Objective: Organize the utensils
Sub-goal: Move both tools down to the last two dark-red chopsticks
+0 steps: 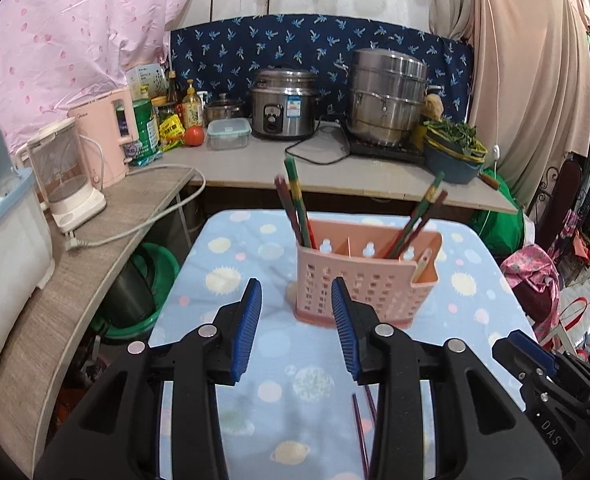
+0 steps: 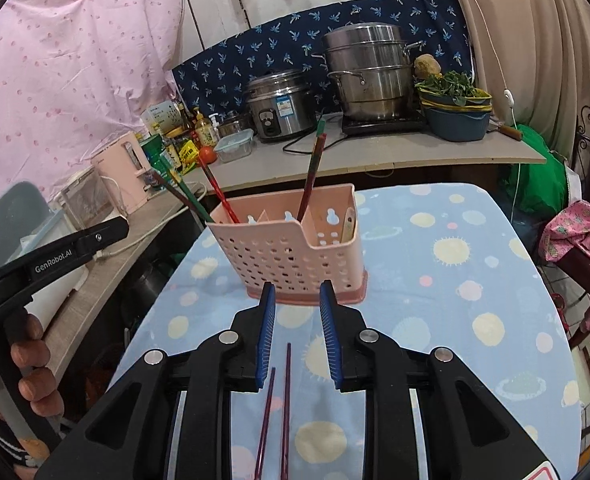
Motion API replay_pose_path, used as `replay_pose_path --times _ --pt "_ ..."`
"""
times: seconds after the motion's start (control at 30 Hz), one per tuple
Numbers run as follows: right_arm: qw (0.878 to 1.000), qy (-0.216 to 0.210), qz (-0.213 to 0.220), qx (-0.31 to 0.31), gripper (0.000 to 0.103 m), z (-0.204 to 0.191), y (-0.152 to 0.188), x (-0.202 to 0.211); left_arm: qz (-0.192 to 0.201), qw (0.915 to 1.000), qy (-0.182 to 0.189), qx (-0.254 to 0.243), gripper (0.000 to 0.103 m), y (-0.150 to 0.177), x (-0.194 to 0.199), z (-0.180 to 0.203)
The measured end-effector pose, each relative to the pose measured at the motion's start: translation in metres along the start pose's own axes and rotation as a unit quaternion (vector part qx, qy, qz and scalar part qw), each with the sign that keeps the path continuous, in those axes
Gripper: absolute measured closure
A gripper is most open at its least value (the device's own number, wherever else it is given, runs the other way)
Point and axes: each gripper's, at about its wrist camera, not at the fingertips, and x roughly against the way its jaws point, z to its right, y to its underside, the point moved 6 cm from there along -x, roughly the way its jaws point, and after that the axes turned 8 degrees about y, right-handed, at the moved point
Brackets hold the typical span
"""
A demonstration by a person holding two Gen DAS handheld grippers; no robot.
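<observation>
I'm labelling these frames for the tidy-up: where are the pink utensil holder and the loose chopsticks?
pink utensil holder (image 2: 283,256): right wrist view, perforated front wall.
loose chopsticks (image 2: 286,400): right wrist view, shaft of the right-hand stick, lying on the cloth.

Behind my table there's a grey counter (image 1: 395,178) against a navy leaf-print cloth (image 1: 315,46), pink dotted sheet (image 1: 67,40) on the left, beige curtain (image 1: 535,72) on the right.
</observation>
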Motion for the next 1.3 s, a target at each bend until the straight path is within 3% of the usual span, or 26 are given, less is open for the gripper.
replay_pose_path --times 0.67,1.07,1.3 --pt "0.989 0.007 -0.141 0.052 0.08 -0.005 0.165 -0.002 -0.123 0.9923 -0.012 -0.009 0.068 0.151 -0.002 0.0" --pt "0.982 0.005 -0.169 0.08 0.08 -0.019 0.199 -0.005 -0.166 0.9861 -0.009 -0.004 0.068 0.194 -0.001 0.0" --pt "0.982 0.017 -0.171 0.082 0.095 -0.014 0.206 -0.007 -0.18 0.9837 0.0 -0.006 0.064 0.207 0.0 0.006"
